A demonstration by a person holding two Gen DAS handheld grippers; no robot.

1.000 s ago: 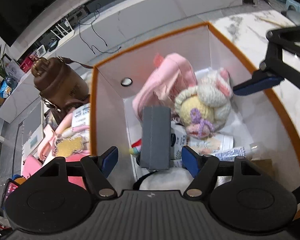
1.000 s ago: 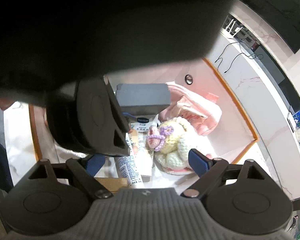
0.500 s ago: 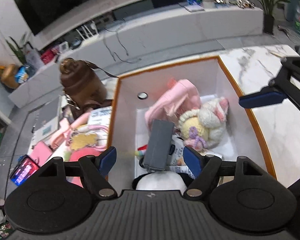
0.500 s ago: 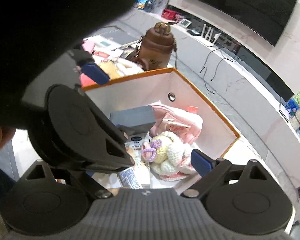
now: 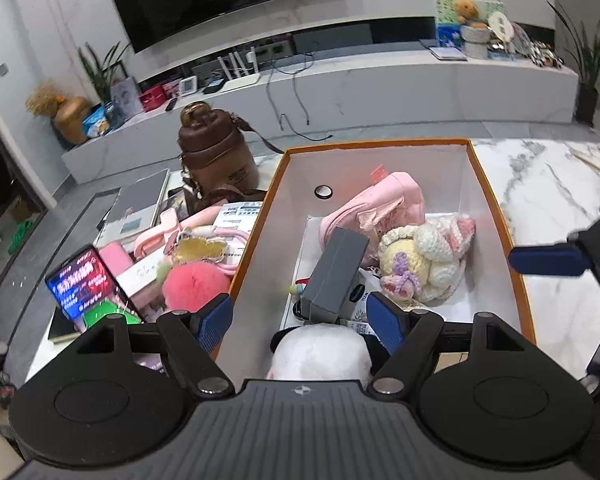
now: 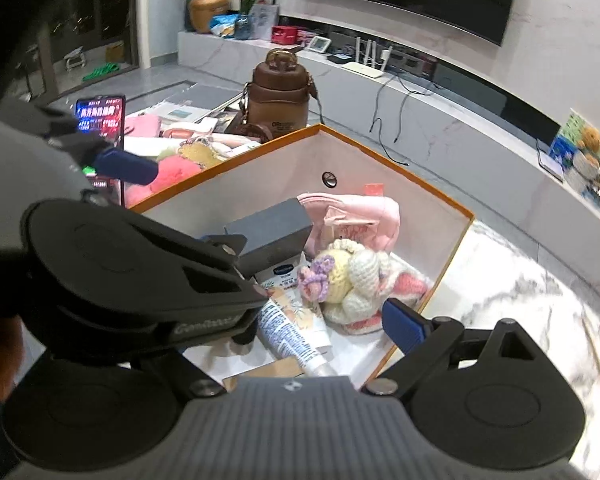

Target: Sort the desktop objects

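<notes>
An orange-rimmed white box (image 5: 496, 200) (image 6: 456, 236) holds a grey case (image 5: 336, 272) (image 6: 272, 232), a pink pouch (image 5: 384, 208) (image 6: 360, 216), a crochet doll (image 5: 424, 260) (image 6: 352, 276), tubes (image 6: 288, 332) and a white plush (image 5: 320, 352). My left gripper (image 5: 304, 316) is open and empty, raised above the box's near end. My right gripper is open and empty at the box's right side; one blue fingertip (image 6: 404, 324) shows, the other is hidden behind the left gripper's body (image 6: 132, 272).
Left of the box lie a brown bottle bag (image 5: 216, 156) (image 6: 278, 100), a lit phone (image 5: 84, 280) (image 6: 100, 120), a pink pompom (image 5: 196, 284), a gold charm (image 5: 198, 248), a notebook (image 5: 136, 208) and papers. Marble tabletop (image 5: 556, 196) extends to the right.
Both grippers have lifted up and back from the box, so more of the room and table shows. The grey case lies loose in the box. Both stay open.
</notes>
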